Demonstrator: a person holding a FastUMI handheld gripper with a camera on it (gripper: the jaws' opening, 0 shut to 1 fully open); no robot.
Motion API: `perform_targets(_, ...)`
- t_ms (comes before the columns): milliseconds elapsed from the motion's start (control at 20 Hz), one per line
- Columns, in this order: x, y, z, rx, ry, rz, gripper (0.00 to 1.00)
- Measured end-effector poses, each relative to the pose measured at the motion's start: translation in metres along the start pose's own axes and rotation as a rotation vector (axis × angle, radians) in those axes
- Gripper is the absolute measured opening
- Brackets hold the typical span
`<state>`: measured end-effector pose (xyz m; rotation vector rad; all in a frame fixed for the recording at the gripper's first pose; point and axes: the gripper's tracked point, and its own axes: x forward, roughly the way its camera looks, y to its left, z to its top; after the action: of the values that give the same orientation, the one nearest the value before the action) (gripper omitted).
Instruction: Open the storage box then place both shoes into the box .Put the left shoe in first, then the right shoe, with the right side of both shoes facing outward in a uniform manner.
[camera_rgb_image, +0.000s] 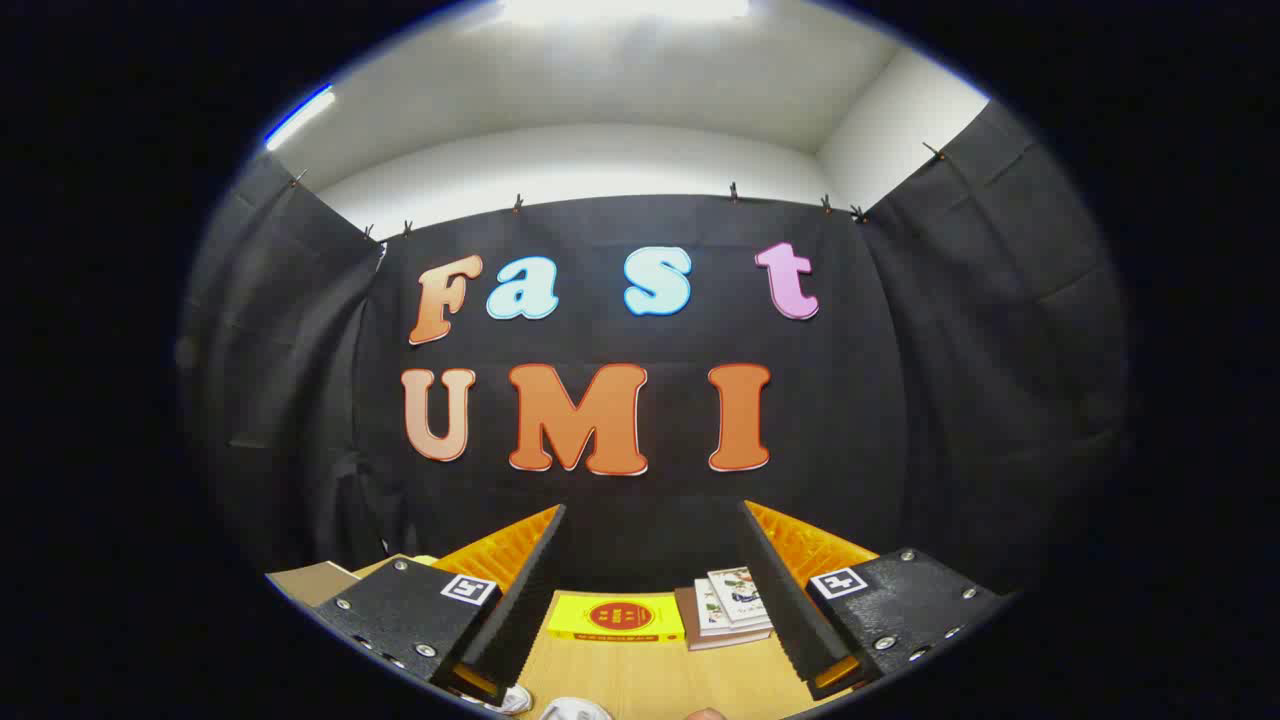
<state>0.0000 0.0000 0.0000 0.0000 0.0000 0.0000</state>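
1. The gripper (655, 590), with black ribbed pads and orange backing, is spread wide with nothing between its jaws; it points level toward the booth's black cloth wall.
2. Between the two fingers lies the pale wooden table (650, 675).
3. On the table, near the cloth wall, rests a flat yellow box with a red round mark (617, 618).
4. Just beside the yellow box, toward the right finger, sits a small stack of illustrated booklets (725, 605).
5. Nearer the camera than the yellow box, by the base of the left finger, two white rounded shapes (545, 705) peek in; whether they are the shoes I cannot tell.
6. Beyond the left finger, a tan cardboard corner (312, 580) shows.
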Motion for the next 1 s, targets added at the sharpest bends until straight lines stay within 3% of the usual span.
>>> perform_targets(250, 0.002, 0.032, -0.01, -0.018, 0.08, 0.022, 0.98)
perform_targets(600, -0.002, 0.079, -0.011, 0.016, 0.155, 0.115, 0.98)
perform_targets(800, -0.004, 0.11, -0.017, 0.07, 0.186, 0.198, 0.98)
perform_targets(1000, -0.016, 0.153, -0.05, 0.178, 0.313, 0.32, 0.98)
